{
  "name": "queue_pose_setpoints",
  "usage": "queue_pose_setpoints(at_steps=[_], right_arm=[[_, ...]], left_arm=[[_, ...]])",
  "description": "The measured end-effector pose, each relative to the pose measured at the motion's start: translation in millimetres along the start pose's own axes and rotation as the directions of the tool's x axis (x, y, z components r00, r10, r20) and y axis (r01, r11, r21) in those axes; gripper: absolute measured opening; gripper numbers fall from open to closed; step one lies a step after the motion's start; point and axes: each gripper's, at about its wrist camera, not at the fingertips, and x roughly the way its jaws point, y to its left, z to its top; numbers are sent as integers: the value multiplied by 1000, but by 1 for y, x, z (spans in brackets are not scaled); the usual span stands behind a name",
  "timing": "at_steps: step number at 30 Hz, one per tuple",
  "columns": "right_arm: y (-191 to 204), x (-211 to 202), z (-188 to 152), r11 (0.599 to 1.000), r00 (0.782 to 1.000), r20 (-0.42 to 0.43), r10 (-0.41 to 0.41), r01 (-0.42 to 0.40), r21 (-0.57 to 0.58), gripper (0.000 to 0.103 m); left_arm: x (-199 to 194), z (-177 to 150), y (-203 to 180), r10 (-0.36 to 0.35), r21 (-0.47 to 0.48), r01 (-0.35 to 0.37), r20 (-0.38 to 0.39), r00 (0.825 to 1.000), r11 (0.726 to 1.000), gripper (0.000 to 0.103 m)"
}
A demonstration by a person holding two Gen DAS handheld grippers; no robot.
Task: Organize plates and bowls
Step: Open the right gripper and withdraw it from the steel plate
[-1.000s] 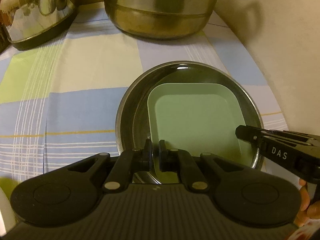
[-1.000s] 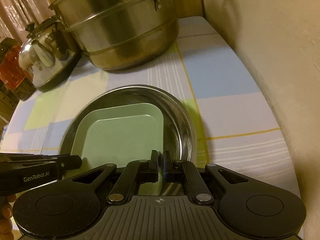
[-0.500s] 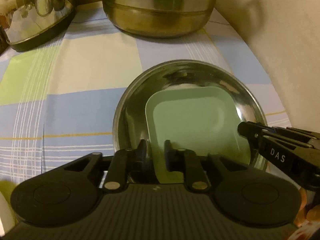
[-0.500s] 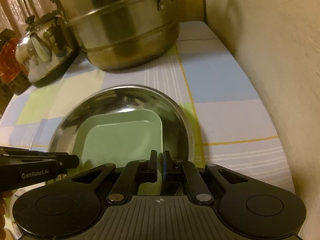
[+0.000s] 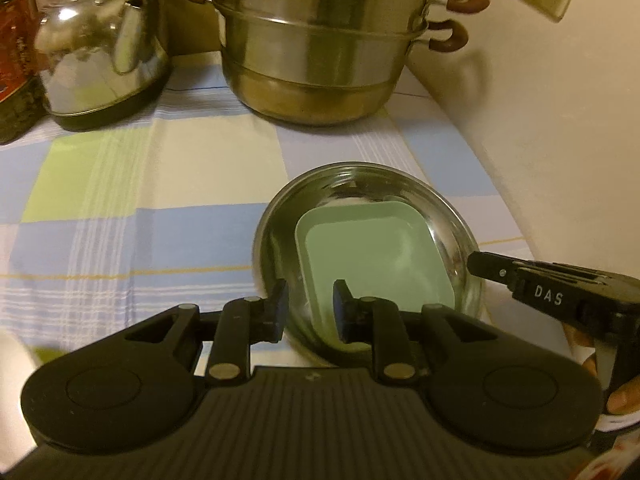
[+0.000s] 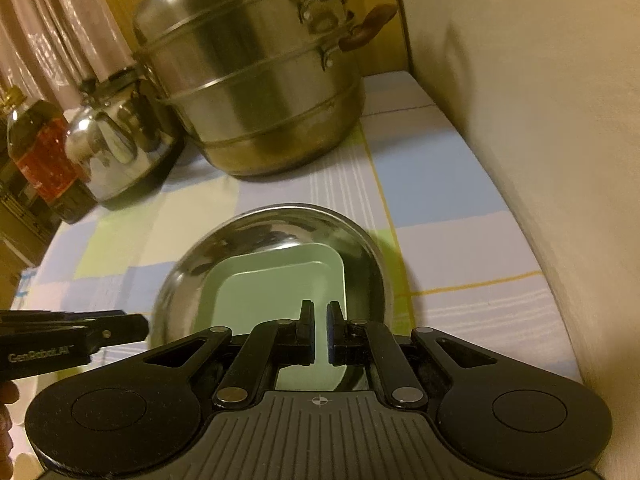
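Left wrist view: 1 green square plate (image 5: 374, 256) sits inside 1 round steel bowl (image 5: 280, 220) on checked cloth (image 5: 140, 184), near the wall (image 5: 540, 120) on the right. Left gripper (image 5: 310, 310) jaws opening, nothing between, above the bowl's near rim. Right gripper (image 6: 319, 330) a narrow gap apart, empty. Behind: 1 steamer pot (image 5: 320, 48), 1 kettle (image 5: 100, 48), 1 bottle (image 6: 36, 152). Cloth left of bowl is free.

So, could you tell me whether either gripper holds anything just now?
Nothing is held: the green plate lies in the steel bowl, free of both grippers' jaws.
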Motion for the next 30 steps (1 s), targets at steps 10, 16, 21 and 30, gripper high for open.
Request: queue_pose_setpoints(at_steps=[10, 16, 21, 30], right_arm=[[23, -63, -33, 998, 999, 40, 31, -33, 58, 39], [44, -97, -61, 994, 997, 47, 57, -61, 95, 41], [68, -125, -86, 994, 996, 56, 64, -69, 89, 44], [102, -165, -133, 991, 996, 62, 56, -63, 117, 48]], left_arm=[[-74, -45, 34, 16, -32, -14, 40, 999, 999, 24], [-116, -79, 61, 47, -70, -41, 73, 996, 997, 27], [-151, -108, 83, 67, -91, -58, 92, 994, 994, 27], [-197, -159, 107, 72, -92, -64, 93, 993, 994, 27]])
